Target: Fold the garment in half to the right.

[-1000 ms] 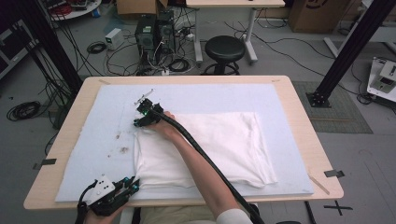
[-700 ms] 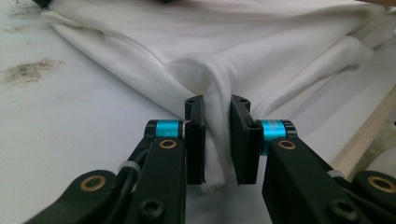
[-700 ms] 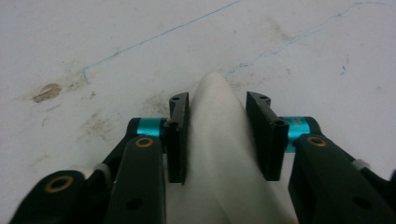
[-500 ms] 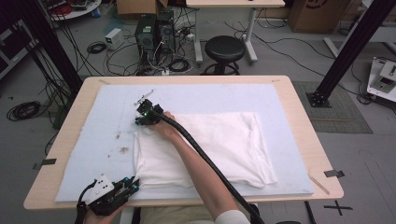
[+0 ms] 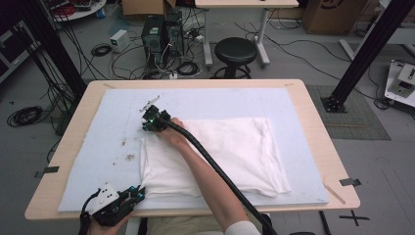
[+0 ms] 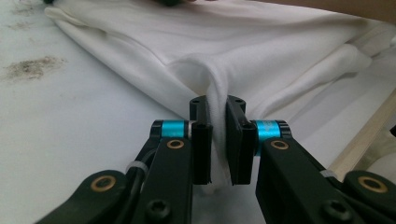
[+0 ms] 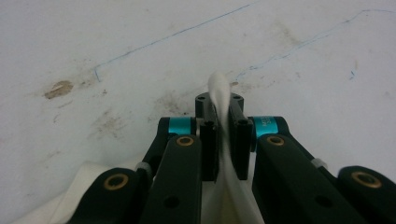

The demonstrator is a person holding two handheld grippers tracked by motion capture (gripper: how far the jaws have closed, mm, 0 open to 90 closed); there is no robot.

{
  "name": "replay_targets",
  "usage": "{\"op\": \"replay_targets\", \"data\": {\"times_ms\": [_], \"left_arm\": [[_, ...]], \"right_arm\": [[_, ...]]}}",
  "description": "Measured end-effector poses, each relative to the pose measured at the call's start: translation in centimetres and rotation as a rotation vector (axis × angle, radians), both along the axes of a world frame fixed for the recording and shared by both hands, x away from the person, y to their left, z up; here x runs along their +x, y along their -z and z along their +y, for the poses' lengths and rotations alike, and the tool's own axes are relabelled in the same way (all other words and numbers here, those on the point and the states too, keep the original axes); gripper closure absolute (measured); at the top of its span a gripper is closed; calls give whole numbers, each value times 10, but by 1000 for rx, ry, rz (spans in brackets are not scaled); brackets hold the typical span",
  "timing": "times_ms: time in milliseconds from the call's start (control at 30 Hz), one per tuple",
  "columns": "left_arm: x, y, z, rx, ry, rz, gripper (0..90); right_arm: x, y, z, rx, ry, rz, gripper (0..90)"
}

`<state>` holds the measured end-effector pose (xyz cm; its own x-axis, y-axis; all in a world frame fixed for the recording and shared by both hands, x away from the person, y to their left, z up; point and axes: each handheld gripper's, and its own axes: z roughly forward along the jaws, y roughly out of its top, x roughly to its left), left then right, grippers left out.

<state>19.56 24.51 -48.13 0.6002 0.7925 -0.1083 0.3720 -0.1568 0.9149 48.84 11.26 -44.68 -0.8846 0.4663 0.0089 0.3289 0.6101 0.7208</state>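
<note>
The white cloth (image 5: 215, 154) lies folded flat on the pale blue mat (image 5: 293, 105), and I have it pinched at two corners of its left edge. My left tongs (image 6: 217, 140), at the near edge of the table (image 5: 323, 147), are clamped on the near-left corner: in the left gripper view a ridge of fabric stands up between the pads, and their jaws have just been closing on it. My right tongs (image 7: 224, 140) reach across the cloth to the far-left corner; their jaws have just been closing too, and a thin fold (image 7: 219, 100) pokes up from between them, so they are clenched on the cloth.

I judge this to be the grasp step of a fold, both corners now taken and nothing lifted yet. From the right tongs the bulk of the cloth spreads back toward my forearm (image 5: 205, 181); from the left tongs it runs ahead and off to the right. The next move, I think, calls for raising both corners together, level, and carrying that edge over toward the opposite side without letting either pinch slip. The stained patch (image 5: 128, 156) lies just beside the left edge, between the two tongs.
</note>
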Motion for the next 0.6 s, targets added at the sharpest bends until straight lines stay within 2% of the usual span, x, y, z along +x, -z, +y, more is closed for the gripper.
{"op": "replay_targets", "data": {"times_ms": [367,600], "left_arm": [[-1,-4,3,-3,-1,-8,827],[-3,-10,8,-20,3,-27,831]], "right_arm": [[-2,-2,1,-19,-4,-21,875],[-2,-11,-1,22,-7,-37,874]]}}
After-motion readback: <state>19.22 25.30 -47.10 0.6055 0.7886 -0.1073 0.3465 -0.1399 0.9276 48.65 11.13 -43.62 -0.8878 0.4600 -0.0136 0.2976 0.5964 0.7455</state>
